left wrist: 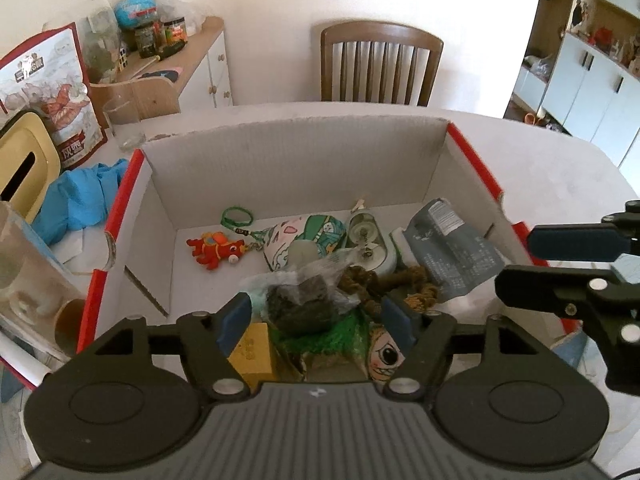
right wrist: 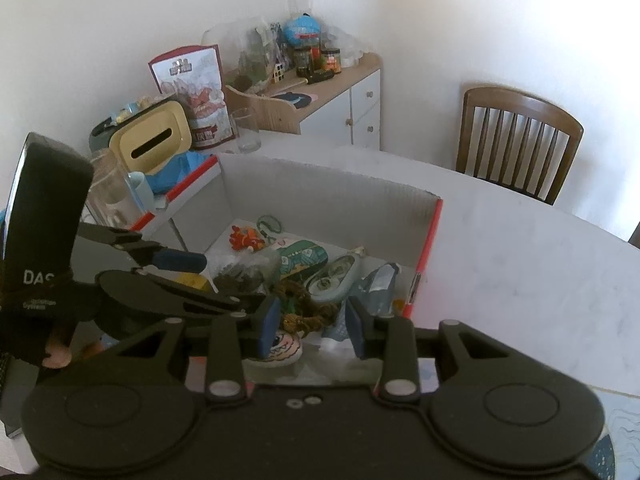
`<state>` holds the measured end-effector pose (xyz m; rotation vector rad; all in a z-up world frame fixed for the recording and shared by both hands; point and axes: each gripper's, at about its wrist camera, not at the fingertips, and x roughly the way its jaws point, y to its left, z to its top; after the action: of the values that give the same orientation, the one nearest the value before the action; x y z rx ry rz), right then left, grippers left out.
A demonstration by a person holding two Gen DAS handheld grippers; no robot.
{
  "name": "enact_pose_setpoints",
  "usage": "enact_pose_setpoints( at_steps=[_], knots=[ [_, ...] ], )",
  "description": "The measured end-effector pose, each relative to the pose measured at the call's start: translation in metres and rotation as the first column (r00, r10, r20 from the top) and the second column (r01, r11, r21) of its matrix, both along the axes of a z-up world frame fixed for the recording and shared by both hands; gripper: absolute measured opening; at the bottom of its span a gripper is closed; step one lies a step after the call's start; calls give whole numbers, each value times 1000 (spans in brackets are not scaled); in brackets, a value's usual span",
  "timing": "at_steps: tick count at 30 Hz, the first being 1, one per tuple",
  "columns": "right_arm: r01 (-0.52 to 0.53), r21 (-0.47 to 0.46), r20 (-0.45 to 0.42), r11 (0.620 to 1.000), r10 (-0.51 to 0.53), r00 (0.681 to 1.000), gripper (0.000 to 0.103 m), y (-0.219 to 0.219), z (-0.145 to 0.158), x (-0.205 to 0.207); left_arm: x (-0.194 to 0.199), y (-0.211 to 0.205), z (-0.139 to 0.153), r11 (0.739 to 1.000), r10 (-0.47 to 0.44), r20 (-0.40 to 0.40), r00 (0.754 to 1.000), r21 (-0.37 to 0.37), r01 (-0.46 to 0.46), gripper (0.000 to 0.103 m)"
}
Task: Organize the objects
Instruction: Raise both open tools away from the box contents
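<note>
A white cardboard box with red edges sits on the table and holds several small items: a red toy keychain, a patterned pouch, a grey foil packet, brown rope and a clear bag of dark stuff. My left gripper is open above the box, its fingers either side of the clear bag. My right gripper is open above the box's near right part, over the rope. It also shows at the right of the left wrist view.
Left of the box are a blue cloth, a yellow tissue box, a snack bag and glasses. A wooden chair stands behind the table. A cluttered sideboard stands at the wall.
</note>
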<state>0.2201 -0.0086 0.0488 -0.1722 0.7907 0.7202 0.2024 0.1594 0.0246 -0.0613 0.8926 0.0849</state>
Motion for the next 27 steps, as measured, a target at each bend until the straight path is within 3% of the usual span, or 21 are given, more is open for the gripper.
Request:
enact_pose_setpoints(
  at_steps=[10,12,17,19,27],
  knots=[
    [8,34,14,999,-9,1000,46,-17,9,-11,-27,-4,25,999,2,85,996,-37,1,84],
    [14,47,17,999,-15,1000,55,-21,12,-13,-32,-5,31,999,9,99,995,-42,-4,85],
    [28,84,44,996,-32,999,67,-35,21,-20,-47,-9,45,999,21,139,990,-46,-15,88],
    [32,95,56,995,-37,998,73,-39,25,-22,-51,-12,51,999,23,155,988,-36,-17,102],
    [27,157,86,987,-41,995,91,-57,36,-31,-64,-17,61,999,38,190,981,-33,-33,103]
  ],
)
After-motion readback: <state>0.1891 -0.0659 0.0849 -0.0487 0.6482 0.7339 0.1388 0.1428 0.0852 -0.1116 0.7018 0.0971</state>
